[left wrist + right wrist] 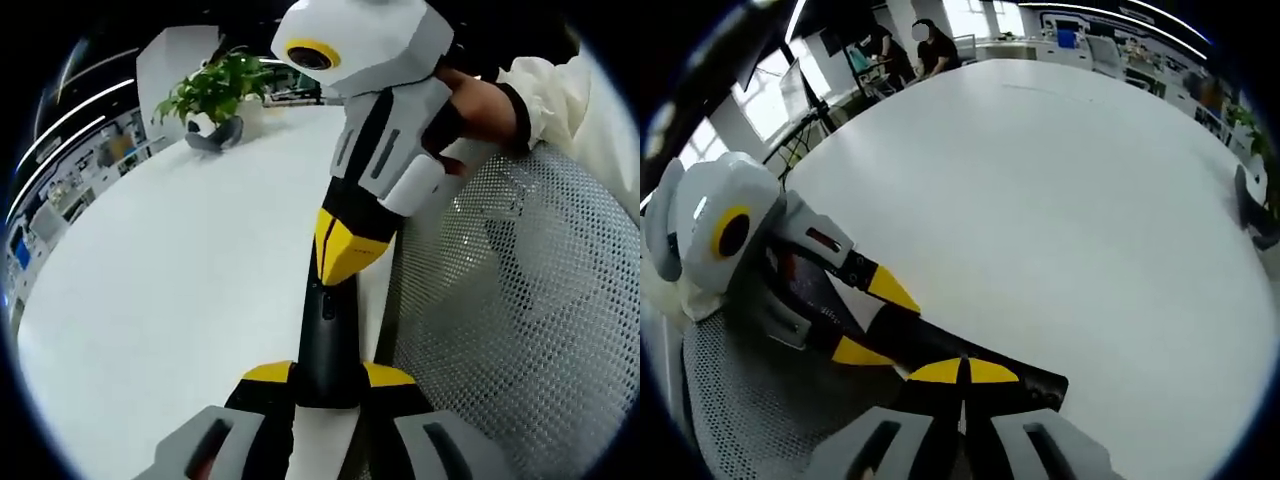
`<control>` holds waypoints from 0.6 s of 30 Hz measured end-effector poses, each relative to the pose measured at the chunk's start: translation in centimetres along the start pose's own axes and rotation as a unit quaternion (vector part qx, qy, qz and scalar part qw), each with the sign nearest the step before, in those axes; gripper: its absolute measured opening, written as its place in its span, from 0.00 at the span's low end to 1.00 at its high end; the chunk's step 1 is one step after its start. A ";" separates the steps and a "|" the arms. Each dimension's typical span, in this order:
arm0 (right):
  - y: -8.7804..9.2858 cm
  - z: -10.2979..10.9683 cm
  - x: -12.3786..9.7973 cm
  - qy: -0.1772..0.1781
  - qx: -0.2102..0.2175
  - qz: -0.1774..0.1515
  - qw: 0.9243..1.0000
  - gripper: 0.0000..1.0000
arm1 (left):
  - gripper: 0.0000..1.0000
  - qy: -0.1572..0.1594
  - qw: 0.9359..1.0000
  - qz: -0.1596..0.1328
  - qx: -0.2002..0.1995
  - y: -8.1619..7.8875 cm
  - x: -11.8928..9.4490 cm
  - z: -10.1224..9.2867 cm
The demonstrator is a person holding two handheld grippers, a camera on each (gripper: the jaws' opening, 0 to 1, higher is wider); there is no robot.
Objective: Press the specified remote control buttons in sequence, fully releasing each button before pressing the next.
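Note:
A slim black remote control [325,340] is clamped between the yellow-tipped jaws of my left gripper [328,375], pointing away over the table. My right gripper [345,250], held by a hand, comes down from above with its yellow tips together, touching the remote's upper face. In the right gripper view my right gripper [962,372] is shut, its joined tips resting on the remote [1040,385]. There my left gripper [875,322] reaches in from the left, its jaws closed around the remote's sides. I cannot make out the buttons.
A broad white table [180,280] spreads out ahead. A potted plant [215,95] stands at its far side. A grey mesh chair [520,300] is close beside the grippers. People [930,45] sit at the table's distant end.

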State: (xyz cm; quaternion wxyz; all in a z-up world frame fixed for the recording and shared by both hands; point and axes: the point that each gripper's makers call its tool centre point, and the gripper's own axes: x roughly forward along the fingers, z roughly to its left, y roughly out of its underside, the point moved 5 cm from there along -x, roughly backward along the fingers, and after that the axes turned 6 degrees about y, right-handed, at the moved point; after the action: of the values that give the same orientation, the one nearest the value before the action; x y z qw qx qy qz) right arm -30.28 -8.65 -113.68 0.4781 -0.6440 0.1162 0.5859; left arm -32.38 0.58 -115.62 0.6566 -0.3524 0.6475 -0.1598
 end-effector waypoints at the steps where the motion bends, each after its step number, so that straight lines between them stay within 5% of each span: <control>1: 0.0 0.0 0.0 0.000 0.003 -0.002 1.000 0.00 | 0.24 0.000 1.000 0.000 0.000 0.0 0.0 0.0; 18: 0.2 0.1 0.3 -0.003 -0.006 0.001 1.000 0.00 | 0.25 -0.001 1.000 -0.006 0.001 0.0 0.1 0.1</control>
State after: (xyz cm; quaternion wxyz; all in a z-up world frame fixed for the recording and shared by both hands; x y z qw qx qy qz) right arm -30.37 -8.54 -114.03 0.4739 -0.6446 0.1120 0.5894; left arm -32.24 0.55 -115.65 0.6562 -0.3560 0.6447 -0.1640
